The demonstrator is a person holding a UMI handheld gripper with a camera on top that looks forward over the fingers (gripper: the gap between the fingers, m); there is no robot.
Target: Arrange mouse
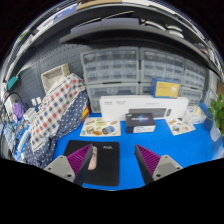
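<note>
Mouse (pixel 89 156) — a small pale, pinkish one — sits on a black mouse mat (pixel 98 162) laid on the blue table (pixel 130 139), toward the mat's left side. It lies just ahead of the left finger's magenta pad (pixel 77 157), close to the pad's inner edge; whether it touches the pad cannot be told from here. The gripper (pixel 112 160) hangs low over the near edge of the table with its jaws wide apart, nothing clamped, the right pad (pixel 148 158) standing well clear of the mouse over bare blue surface past the mat's right edge. The mat itself reaches in between the two fingers. Beyond the mat, further along the table: a flat black device (pixel 140 121), with a white box (pixel 128 104) just behind it against the wall. Printed sheets (pixel 100 127) with coloured pictures lie to the left of the device, and another such sheet (pixel 181 126) to the right. At the left side of the table a person in a red-and-blue checked shirt (pixel 54 112) leans over the work surface. The back wall carries pale racks of small drawers (pixel 112 70) — a yellowish card (pixel 167 89) leans below them on the right. Green leaves of a plant (pixel 216 108) show at the far right end.
</note>
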